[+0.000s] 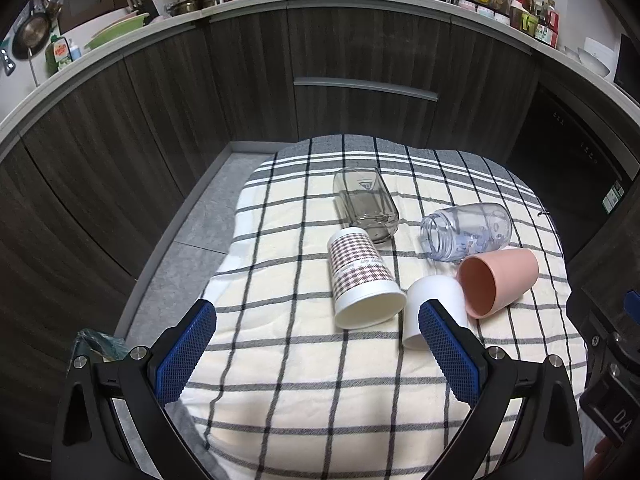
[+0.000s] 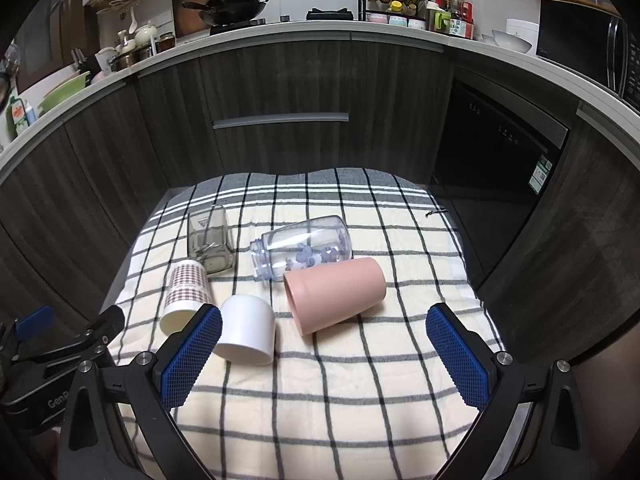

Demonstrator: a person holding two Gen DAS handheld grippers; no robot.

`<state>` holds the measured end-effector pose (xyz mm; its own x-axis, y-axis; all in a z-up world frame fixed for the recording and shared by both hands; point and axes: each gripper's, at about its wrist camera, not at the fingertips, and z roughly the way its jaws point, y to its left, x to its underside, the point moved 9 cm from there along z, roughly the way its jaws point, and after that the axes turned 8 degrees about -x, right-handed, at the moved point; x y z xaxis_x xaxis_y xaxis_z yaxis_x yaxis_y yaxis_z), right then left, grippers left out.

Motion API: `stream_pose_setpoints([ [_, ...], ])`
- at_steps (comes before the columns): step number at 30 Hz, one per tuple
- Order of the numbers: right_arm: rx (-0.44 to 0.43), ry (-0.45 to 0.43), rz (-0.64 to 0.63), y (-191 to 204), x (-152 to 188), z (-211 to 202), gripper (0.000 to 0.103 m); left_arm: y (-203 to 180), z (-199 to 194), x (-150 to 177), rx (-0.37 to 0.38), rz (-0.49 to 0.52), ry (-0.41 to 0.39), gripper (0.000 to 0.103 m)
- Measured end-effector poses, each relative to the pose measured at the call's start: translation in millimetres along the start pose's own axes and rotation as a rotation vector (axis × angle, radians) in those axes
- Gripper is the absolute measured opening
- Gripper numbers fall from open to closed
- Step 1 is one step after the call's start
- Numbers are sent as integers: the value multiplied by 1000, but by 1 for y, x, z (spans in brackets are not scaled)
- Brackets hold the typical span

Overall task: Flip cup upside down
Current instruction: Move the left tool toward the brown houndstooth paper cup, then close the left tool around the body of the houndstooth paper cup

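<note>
Several cups lie on their sides on a checked cloth [image 1: 320, 380] [image 2: 340, 392]. A houndstooth paper cup [image 1: 362, 276] [image 2: 186, 296], a white cup [image 1: 434, 304] [image 2: 248, 332], a pink cup [image 1: 496, 280] [image 2: 336, 294], a clear plastic bottle [image 1: 468, 230] [image 2: 304, 248] and a smoky glass [image 1: 366, 206] [image 2: 210, 242]. My left gripper [image 1: 316, 312] is open and empty, just short of the paper cup's mouth. My right gripper [image 2: 324, 320] is open and empty, in front of the pink cup. The left gripper also shows in the right wrist view [image 2: 112, 316].
Dark wooden cabinets [image 1: 360, 60] ring the table's far side, under a countertop with pots and bottles. A grey floor strip [image 1: 192, 240] lies left of the cloth. A dark dishwasher front [image 2: 500, 152] stands at the right.
</note>
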<state>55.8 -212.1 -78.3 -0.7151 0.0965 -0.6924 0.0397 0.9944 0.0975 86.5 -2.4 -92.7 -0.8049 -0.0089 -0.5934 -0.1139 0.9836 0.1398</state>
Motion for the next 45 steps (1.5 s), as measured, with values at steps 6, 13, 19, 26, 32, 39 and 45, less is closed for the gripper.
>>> stream_pose_setpoints([
  [6, 14, -11, -5, -8, -10, 14, 102, -10, 21, -7, -13, -15, 27, 103],
  [13, 26, -16, -13, -13, -19, 35, 102, -16, 53, -9, -32, -35, 72, 103],
  [19, 22, -1, -13, -13, -19, 53, 102, -20, 81, -10, -32, -54, 120, 103],
  [26, 16, 22, -2, -14, -14, 71, 102, -33, 107, -15, -23, -61, 163, 100],
  [32, 15, 36, 25, -21, -9, 81, 102, -40, 126, -13, -13, -65, 212, 90],
  [39, 21, 55, 44, -27, -3, 89, 102, -50, 139, -5, 17, -57, 263, 77],
  [45, 25, 73, 56, -31, 2, 95, 102, -53, 139, -2, 16, -38, 248, 61],
])
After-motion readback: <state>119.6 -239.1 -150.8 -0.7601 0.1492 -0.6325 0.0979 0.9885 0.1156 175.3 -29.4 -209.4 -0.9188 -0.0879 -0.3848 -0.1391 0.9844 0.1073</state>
